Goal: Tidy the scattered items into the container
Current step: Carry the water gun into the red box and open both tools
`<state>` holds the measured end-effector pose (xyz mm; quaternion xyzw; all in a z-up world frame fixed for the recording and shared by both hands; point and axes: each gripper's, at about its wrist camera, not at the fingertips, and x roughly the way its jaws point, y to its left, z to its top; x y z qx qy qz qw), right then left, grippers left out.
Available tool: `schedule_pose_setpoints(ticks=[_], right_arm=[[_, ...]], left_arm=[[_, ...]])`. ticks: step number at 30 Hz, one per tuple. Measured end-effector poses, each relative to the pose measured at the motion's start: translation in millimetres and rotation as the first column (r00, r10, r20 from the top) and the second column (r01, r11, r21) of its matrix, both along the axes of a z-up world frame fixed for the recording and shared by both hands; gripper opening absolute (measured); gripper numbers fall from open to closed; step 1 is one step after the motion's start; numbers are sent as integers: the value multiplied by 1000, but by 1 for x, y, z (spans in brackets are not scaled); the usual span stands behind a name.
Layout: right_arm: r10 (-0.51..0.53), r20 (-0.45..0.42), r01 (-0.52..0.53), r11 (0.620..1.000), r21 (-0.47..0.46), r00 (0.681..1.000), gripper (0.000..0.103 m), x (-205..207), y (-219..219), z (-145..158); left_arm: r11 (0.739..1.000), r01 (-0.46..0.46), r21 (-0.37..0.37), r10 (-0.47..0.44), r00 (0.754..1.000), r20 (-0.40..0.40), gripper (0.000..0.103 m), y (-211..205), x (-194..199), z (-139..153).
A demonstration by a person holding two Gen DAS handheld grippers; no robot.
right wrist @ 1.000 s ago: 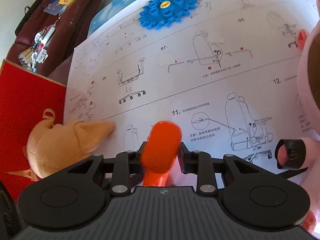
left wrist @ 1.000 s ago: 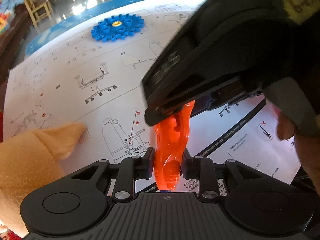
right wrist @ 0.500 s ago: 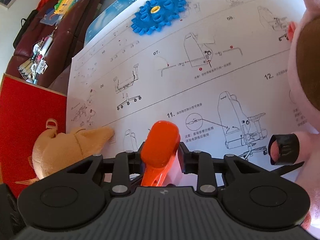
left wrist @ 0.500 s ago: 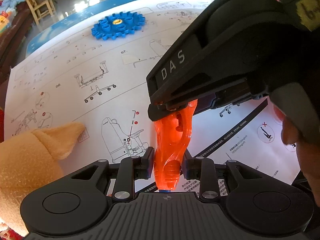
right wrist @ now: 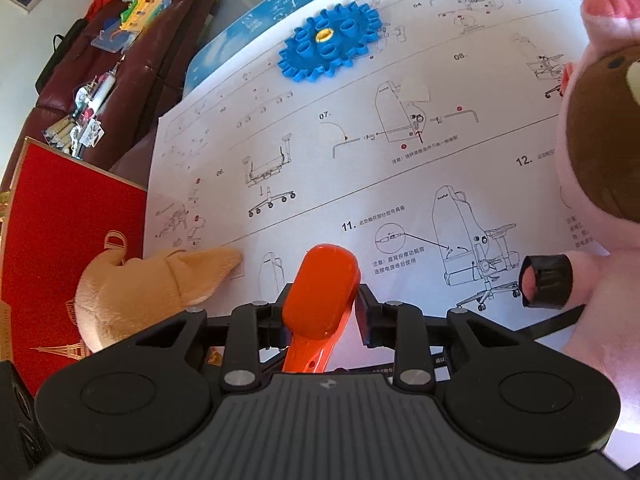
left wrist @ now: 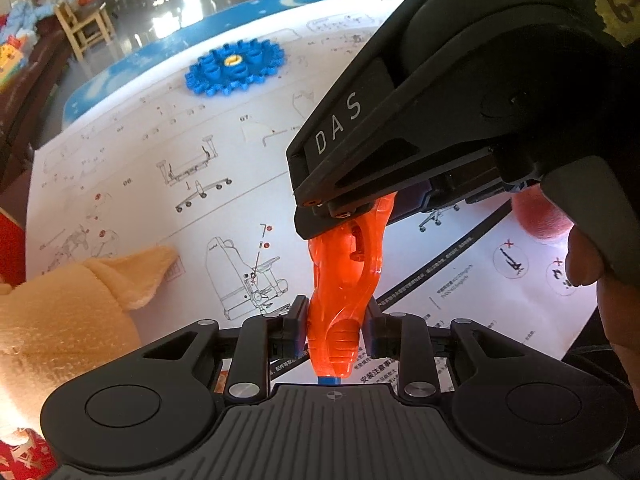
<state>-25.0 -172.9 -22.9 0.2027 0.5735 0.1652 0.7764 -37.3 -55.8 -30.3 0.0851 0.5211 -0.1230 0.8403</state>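
Observation:
An orange plastic toy (left wrist: pixel 346 280) is held at both ends above the white instruction sheet (left wrist: pixel 160 152). My left gripper (left wrist: pixel 334 326) is shut on its ribbed end. My right gripper (right wrist: pixel 322 314) is around its rounded end (right wrist: pixel 324 292), with a small gap at the right finger. The right gripper's black body (left wrist: pixel 460 100) fills the upper right of the left wrist view. A blue toy gear (right wrist: pixel 330 46) lies far on the sheet and shows in the left wrist view (left wrist: pixel 236 68). A tan plush (right wrist: pixel 152 284) lies at the left, beside a red box (right wrist: pixel 68 232).
A pink and brown pig plush (right wrist: pixel 600 152) lies at the right edge of the sheet. A brown sofa (right wrist: pixel 120 60) with clutter stands beyond the table's left. A wooden chair (left wrist: pixel 86 28) and bins stand on the floor far back.
Both grippers have kept hold of the orange toy. The right gripper's view has shifted slightly toward the pig plush; its grip on the toy looks a little looser.

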Motion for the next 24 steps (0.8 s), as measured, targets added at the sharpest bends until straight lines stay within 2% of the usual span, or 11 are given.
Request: schedule_pose_setpoints(ticks=[10,24], right_arm=[[1,51,-1,1000,6,999,34,-12,-3,29],[67,157,-67,998,-2,985,34,-17,27,75]], left_arm=[[1000,-3,4,3,998,57,25,-7,-21,28],[997,-68,-20,71,984,162,25,23,-44,73]])
